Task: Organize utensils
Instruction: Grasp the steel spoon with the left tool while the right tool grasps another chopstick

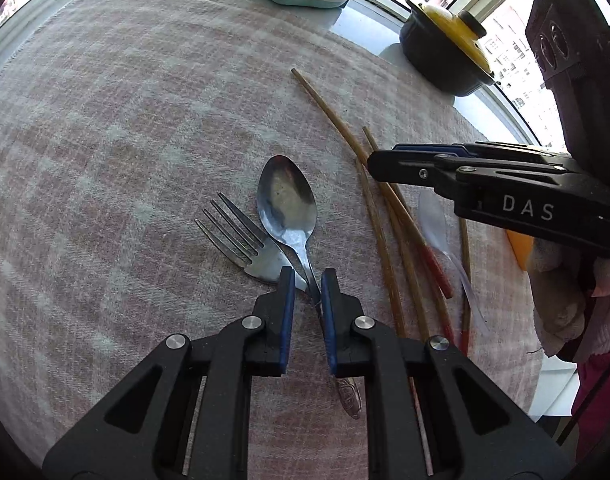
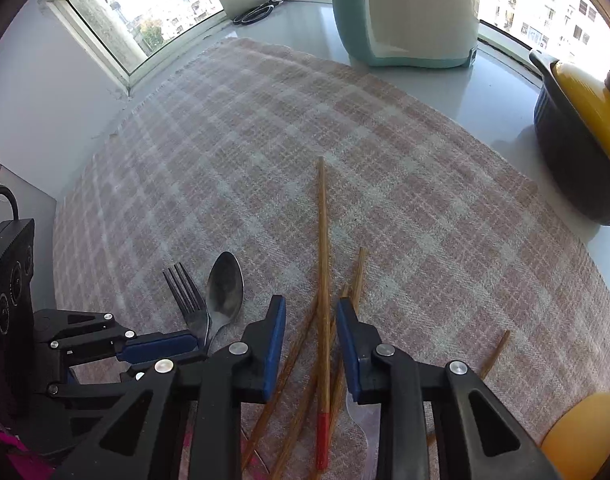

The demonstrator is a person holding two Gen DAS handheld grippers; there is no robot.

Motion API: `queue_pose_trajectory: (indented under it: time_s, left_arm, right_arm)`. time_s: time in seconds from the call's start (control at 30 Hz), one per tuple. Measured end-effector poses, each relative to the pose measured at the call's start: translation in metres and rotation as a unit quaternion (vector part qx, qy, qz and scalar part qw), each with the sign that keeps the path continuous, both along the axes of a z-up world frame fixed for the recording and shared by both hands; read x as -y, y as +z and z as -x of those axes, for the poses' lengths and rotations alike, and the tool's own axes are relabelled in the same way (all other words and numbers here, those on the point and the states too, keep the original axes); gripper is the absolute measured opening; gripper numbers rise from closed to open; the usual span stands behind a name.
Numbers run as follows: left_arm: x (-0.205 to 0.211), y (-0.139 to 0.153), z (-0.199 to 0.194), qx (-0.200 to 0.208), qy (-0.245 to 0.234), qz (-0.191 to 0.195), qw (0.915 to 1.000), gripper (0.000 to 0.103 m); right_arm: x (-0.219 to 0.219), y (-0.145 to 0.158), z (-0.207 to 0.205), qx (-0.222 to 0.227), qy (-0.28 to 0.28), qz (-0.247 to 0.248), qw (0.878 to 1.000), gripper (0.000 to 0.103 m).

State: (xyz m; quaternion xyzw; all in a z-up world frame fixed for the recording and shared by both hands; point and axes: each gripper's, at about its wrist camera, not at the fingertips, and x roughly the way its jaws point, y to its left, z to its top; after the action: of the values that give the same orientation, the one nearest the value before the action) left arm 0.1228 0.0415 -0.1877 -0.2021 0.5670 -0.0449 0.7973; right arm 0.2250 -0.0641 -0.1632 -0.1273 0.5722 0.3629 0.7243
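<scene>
Both grippers are working low over the checked cloth [image 2: 265, 152].

The left gripper [image 1: 307, 276] is straddling the spoon [image 1: 287, 200] handle, fingers parted, with the fork [image 1: 241, 236] lying crossed beneath. The right gripper [image 2: 311, 312] is hovering spread over the scattered chopsticks [image 2: 323, 280].

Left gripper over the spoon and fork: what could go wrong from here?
1. The left gripper brackets the spoon handle where it crosses the fork; closing may drag both.
2. The right gripper sits over fanned chopsticks; it may catch only one.
</scene>
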Motion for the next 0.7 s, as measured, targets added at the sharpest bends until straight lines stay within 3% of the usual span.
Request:
queue_pose_trajectory:
  time_s: [0.23,0.3,0.33,0.47,0.7]
  left_arm:
    - [-0.008,0.005,-0.015,0.000,0.014,-0.022,0.9997,0.013]
    - [-0.009,0.005,-0.021,-0.004,0.015,-0.037,0.9992,0.037]
    - [-0.008,0.006,-0.023,0.000,0.013,-0.039,0.9992,0.039]
    - [0.000,0.010,-0.032,0.009,0.004,-0.078,0.9969,0.040]
    - [0.005,0.005,-0.043,0.013,0.000,-0.091,0.9957,0.040]
  right_arm:
    - [-0.003,0.000,-0.012,-0.004,-0.005,-0.007,1.000,0.026]
    - [-0.003,0.000,-0.015,-0.005,-0.008,-0.010,1.000,0.026]
    - [-0.004,0.000,-0.017,-0.005,-0.010,-0.011,1.000,0.026]
    - [-0.007,0.003,-0.026,-0.011,-0.020,-0.022,0.999,0.027]
    - [-0.019,0.001,-0.046,-0.026,-0.027,-0.034,0.999,0.027]
